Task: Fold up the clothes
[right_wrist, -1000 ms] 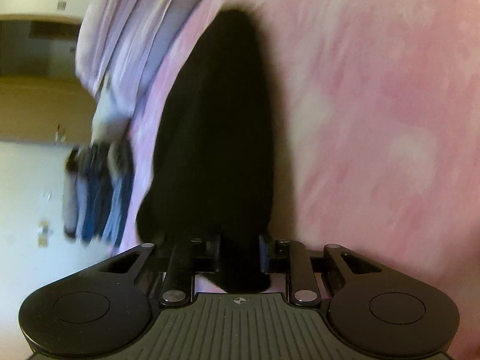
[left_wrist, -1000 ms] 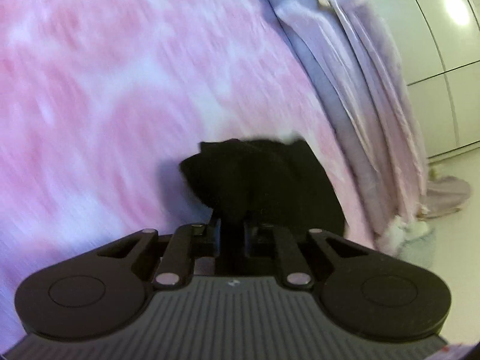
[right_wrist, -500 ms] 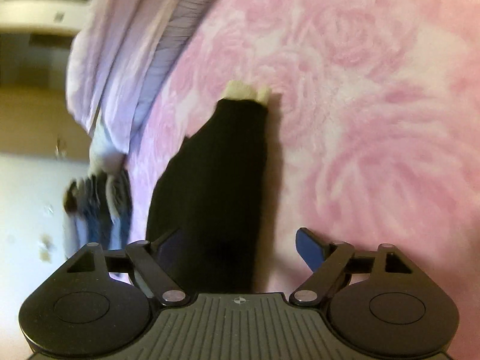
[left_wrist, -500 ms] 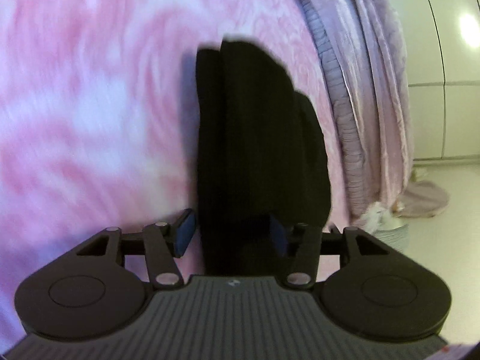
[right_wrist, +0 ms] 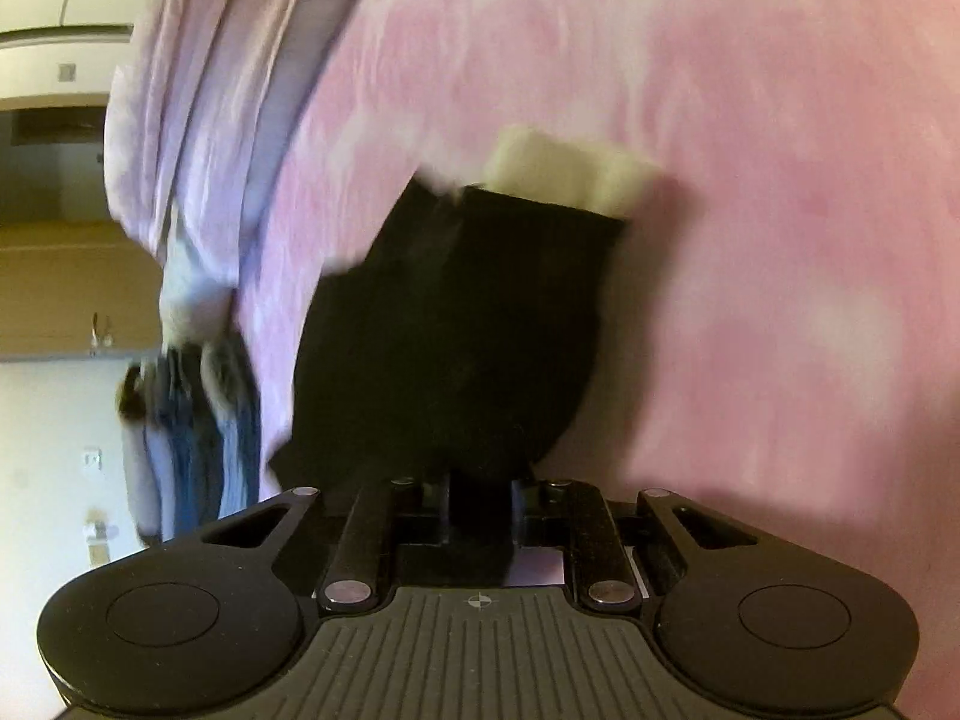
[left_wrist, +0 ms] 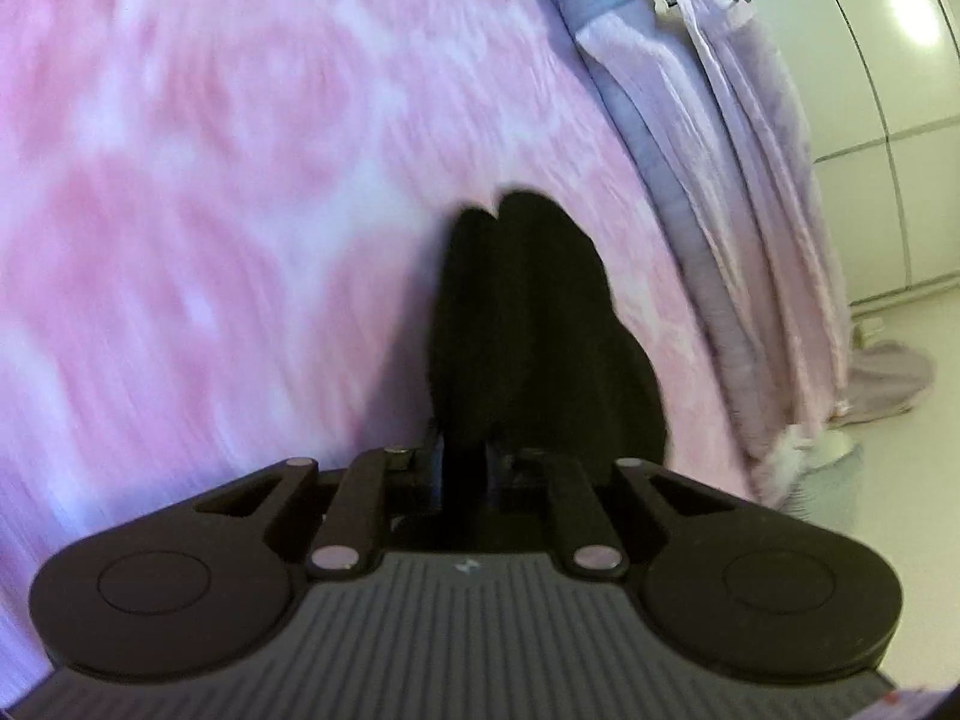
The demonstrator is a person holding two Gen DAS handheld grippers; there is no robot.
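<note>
A black garment (left_wrist: pixel 528 312) lies bunched in long folds on a pink rose-patterned bedspread (left_wrist: pixel 210 210). My left gripper (left_wrist: pixel 465 462) is closing, and its jaws pinch the near end of the cloth. In the right wrist view the same black garment (right_wrist: pixel 468 330) shows a cream edge (right_wrist: pixel 564 171) at its far end. My right gripper (right_wrist: pixel 480 492) is closing too, with the black cloth clamped between its jaws. Both views are blurred by motion.
A lilac blanket (left_wrist: pixel 738 180) hangs over the bed's edge, with white wardrobe doors (left_wrist: pixel 888 90) beyond it. In the right wrist view the lilac blanket (right_wrist: pixel 198 90) drapes at left, above a bundle of blue and white clothes (right_wrist: pixel 192 438) and pale floor.
Half a second ago both grippers stood open around the flat-lying garment. Now both have shut on its near end, and the cloth is bunched and drawn closer.
</note>
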